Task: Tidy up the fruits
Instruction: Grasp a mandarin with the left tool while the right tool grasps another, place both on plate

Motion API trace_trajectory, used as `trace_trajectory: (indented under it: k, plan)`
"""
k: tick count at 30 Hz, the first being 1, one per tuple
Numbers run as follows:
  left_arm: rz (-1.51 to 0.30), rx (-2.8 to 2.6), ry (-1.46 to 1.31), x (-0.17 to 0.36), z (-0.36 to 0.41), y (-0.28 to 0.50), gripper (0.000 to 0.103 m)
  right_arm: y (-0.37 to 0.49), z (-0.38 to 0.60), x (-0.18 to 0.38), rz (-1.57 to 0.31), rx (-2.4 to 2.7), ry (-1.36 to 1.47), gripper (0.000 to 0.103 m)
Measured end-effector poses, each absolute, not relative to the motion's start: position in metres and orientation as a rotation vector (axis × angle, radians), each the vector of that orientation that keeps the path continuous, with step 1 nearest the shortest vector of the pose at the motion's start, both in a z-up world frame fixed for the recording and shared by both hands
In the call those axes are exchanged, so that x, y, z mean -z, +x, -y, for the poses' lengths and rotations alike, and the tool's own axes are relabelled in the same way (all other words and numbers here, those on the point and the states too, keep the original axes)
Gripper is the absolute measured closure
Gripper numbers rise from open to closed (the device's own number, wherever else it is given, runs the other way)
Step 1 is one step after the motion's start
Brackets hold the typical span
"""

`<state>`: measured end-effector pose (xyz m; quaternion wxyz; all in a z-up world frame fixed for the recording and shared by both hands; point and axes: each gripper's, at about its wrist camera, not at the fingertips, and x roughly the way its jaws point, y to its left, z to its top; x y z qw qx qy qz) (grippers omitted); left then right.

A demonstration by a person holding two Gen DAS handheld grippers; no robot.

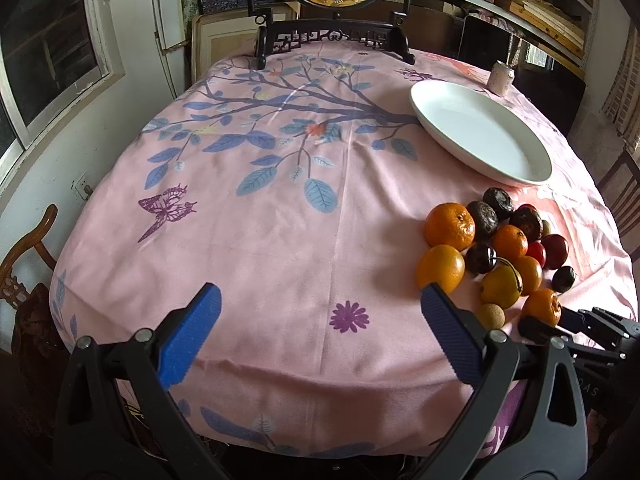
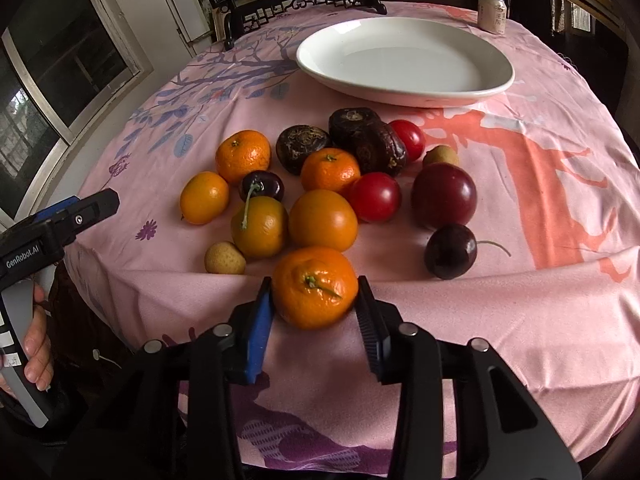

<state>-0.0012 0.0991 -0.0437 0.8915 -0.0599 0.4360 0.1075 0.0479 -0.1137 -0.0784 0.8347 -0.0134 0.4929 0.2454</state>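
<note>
We read "GenRobot.AI" in white on the black-bodied left gripper (image 2: 96, 204). The small pale drink can (image 2: 493, 13) beyond the plate carries print too small to make out.

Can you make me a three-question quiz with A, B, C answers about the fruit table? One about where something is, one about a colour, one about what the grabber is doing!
1. Where is the drink can?
A. Behind the white plate
B. Among the fruit
C. On the plate

2. What colour is the tablecloth mostly?
A. Green
B. Pink
C. Yellow

3. What is the right gripper doing?
A. Holding a cherry
B. Wide open over bare cloth
C. Closed around a mandarin

Answers:
1. A, the can stands at the far table edge past the plate.
2. B, pink cloth with blue leaves.
3. C, both pads sit against the mandarin's sides.
</note>
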Motion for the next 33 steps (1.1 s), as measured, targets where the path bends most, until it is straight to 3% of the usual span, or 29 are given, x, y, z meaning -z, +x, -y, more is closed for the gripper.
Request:
trace_trajectory:
  k: [8, 10, 12, 16, 26, 33]
  plan:
    - [-0.968, -0.123, -0.033, 0.071, -0.055, 0.03, 0.002, 0.044, 0.146, 0.063, -0.987, -0.413, -0.038, 0.062]
    - [-0.968, -0.103, -0.031, 0.075, -0.05, 0.038, 0.007, 0.044, 0.151, 0.064, -0.996, -0.415, -0.028, 0.062]
    - [-0.985, -0.066, -0.033, 0.08, -0.045, 0.047, 0.033, 0.043, 0.154, 0.065, -1.001, -0.42, -0.017, 0.062]
    - [-0.981, -0.012, -0.051, 0.084, -0.04, 0.057, 0.066, 0.044, 0.16, 0.066, -1.004, -0.416, 0.012, 0.062]
    - [-0.948, 0.036, -0.102, 0.061, -0.042, 0.049, 0.067, 0.051, 0.169, 0.061, -0.998, -0.42, 0.038, 0.062]
    - [-0.87, 0.084, -0.02, -0.014, -0.028, 0.112, 0.067, 0.121, 0.165, 0.016, -0.93, -0.472, -0.026, 0.062]
